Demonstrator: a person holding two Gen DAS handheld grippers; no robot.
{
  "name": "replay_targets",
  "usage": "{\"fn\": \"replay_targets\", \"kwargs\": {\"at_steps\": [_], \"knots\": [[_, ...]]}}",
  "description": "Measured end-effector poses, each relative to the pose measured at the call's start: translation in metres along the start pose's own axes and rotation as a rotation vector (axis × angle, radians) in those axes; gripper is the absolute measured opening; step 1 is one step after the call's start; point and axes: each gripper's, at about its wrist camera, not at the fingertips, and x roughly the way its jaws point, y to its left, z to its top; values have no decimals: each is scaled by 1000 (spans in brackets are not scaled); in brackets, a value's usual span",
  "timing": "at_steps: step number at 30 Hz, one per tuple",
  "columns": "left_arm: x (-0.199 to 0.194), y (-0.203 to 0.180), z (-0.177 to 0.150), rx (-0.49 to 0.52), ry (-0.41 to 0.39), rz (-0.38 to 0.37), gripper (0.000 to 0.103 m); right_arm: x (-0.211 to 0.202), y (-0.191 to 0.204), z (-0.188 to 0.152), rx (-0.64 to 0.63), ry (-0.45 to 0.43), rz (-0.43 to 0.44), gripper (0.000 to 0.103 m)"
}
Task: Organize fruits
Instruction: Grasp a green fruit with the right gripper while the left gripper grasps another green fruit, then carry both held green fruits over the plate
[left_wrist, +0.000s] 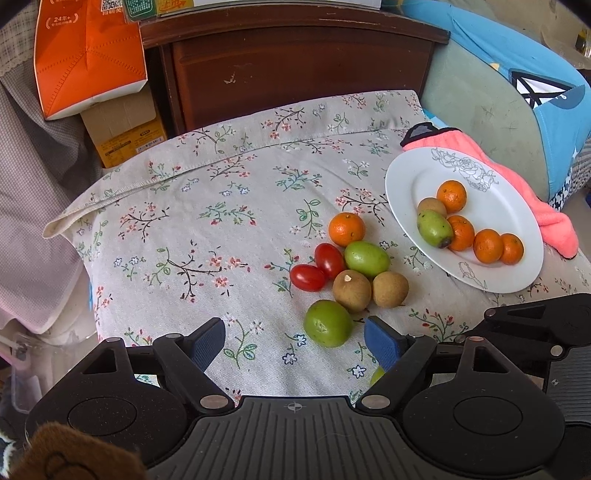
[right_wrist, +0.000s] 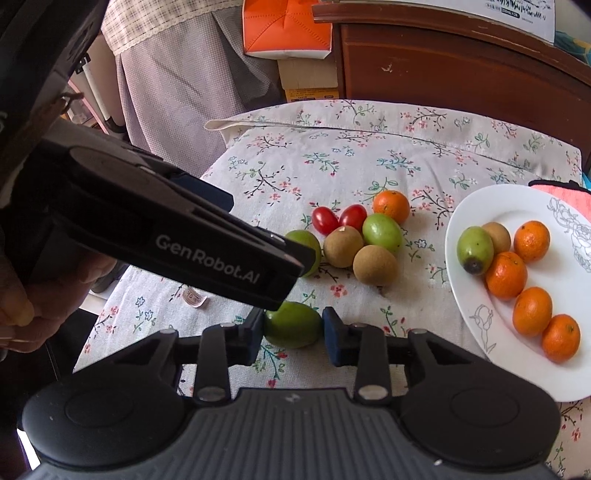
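Since loose fruit goes w/ the rest on the plate (right_wrist: 476, 343), right claw (right_wrist: 293, 332) has pinched a green fruit (right_wrist: 291, 325); left claw (left_wrist: 295, 343) gapes wide, empty.

Floral cream cloth (left_wrist: 221, 206); beside the white plate (left_wrist: 417, 184) with its outlined rose, red tomatoes (left_wrist: 317, 267), green jujubes (left_wrist: 366, 258), orange mandarins (left_wrist: 451, 196).

Glossy white plate (left_wrist: 424, 184) gleaming, matt floral cloth (left_wrist: 221, 221) under it, smooth shiny tomatoes (left_wrist: 330, 260), rough brown longans (left_wrist: 390, 289).
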Motion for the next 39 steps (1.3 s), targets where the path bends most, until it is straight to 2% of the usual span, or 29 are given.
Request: {"fn": "replay_targets", "kwargs": {"at_steps": [6, 15, 25, 28, 32, 37, 39], "knots": [[6, -6, -3, 44, -22, -8, 82, -11, -10, -8, 2, 32, -43, 34], [19, -16, -10, 131, -46, -16, 79, -22, -40, -10, 130, 48, -122, 34], [22, -15, -11, 121, -71, -48, 57, -23, -54, -9, 234, 55, -108, 34], [21, -16, -11, 118, -77, -51, 53, -23, -56, -9, 246, 59, -101, 35], [21, -19, -12, 128, -84, -65, 40, -23, -57, -9, 247, 61, -99, 35], [19, -20, -12, 120, -81, -57, 30, -22, -54, -10, 221, 66, -101, 35], [18, -20, -12, 111, -77, -56, 30, -22, -54, -9, 219, 65, -103, 34]]}}
